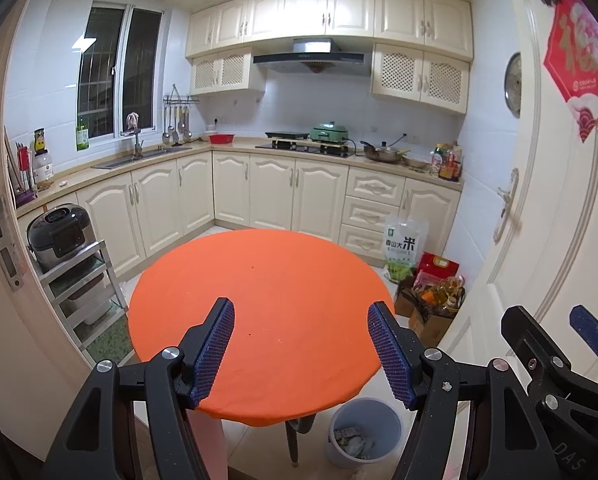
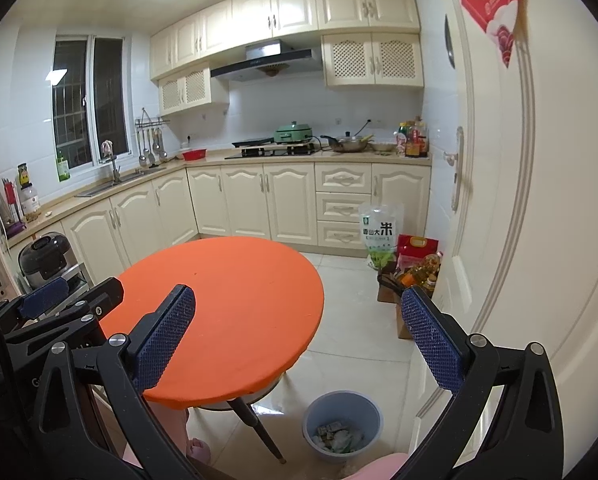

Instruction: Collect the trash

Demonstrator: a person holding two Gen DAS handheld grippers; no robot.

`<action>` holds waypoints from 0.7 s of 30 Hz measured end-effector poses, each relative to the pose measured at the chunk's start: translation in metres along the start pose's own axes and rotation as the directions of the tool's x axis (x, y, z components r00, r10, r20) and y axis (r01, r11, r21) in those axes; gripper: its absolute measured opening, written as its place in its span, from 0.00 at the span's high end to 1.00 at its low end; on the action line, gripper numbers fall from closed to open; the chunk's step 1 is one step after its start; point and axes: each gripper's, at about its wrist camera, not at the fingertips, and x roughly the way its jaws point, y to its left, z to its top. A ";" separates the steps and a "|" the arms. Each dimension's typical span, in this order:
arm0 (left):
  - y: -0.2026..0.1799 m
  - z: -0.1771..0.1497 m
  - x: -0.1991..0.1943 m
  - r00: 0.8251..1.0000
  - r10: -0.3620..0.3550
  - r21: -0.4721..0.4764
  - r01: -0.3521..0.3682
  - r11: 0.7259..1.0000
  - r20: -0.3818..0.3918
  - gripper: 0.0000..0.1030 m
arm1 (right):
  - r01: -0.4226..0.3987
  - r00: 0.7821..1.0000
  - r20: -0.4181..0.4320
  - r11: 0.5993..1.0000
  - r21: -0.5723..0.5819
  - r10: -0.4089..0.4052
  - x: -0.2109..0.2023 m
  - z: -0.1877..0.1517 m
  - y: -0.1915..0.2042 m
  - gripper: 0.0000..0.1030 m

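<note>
Currently, the scene reads as follows.

Trash: crumpled wrappers and scraps [image 2: 337,436] lie inside the bin, at the lower centre of the right wrist view; in the left wrist view they show at the lower centre-right.
Bin: a pale blue round waste bin [image 2: 311,424] stands on the tiled floor, just beside the near edge of the table and by one table leg [image 2: 259,428].
Table: a round table with an orange top [image 1: 259,280] fills the middle of both views; only a few small specks mark its surface.
Left gripper: the left gripper [image 1: 301,354] is held above the near edge of the table, jaws standing well apart, nothing between the blue pads [image 1: 215,354].
Right gripper: the right gripper [image 2: 299,340] sits lower centre in its own view, jaws wide apart, nothing gripped; part of it also shows at the lower right of the left wrist view.
Floor goods: a rice bag [image 2: 379,236], a red box [image 2: 417,246] and a cardboard box holding oil bottles [image 2: 419,272] stand at centre right, beside the white door [image 2: 499,200].
Background: cream cabinets [image 1: 275,192], a range hood [image 1: 311,56] and a window [image 1: 115,76] line the upper half of the frame.
Left edge: a dark rice cooker [image 1: 59,236] rests on a metal rack.
</note>
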 end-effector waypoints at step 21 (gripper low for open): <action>0.008 -0.009 0.002 0.999 0.021 0.011 -0.021 1.000 0.033 0.37 | -0.014 1.000 0.004 1.000 -0.001 0.014 -0.001 -0.001 0.000 0.00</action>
